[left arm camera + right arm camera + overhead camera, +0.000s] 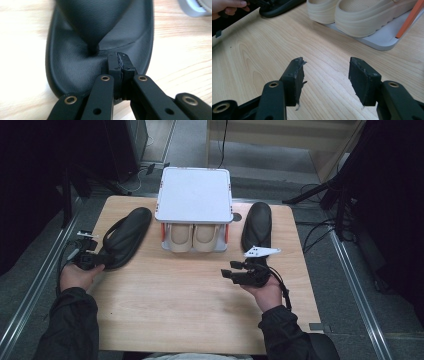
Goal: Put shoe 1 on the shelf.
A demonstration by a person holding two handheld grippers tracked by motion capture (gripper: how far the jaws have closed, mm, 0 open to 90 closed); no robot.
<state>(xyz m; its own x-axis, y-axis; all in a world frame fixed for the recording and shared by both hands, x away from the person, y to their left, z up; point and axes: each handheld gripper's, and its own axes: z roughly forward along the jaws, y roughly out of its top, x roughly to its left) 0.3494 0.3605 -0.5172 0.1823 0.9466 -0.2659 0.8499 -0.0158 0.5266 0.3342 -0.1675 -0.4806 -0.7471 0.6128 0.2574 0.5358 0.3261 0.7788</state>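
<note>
Table (200, 290): pale wood grain, smooth; sandal may slide, twist when dragged. Rack (194, 195): grey, flat-topped, cream clogs (192, 237) beneath; collision risk if sandal swings wide. Left sandal (75, 62): black, matte, soft; thin pinch at rim could slip. Left gripper (121, 63): jaws closed on sandal edge. Right gripper (325, 72): jaws wide, empty, over bare table.

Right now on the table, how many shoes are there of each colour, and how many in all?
Black flip-flops: 2, the left flip-flop pinched by the left gripper, and the right flip-flop by the open right gripper.
Cream clogs: 2, the left clog and the right clog on the rack's lower shelf.
Total: 4 shoes.
</note>
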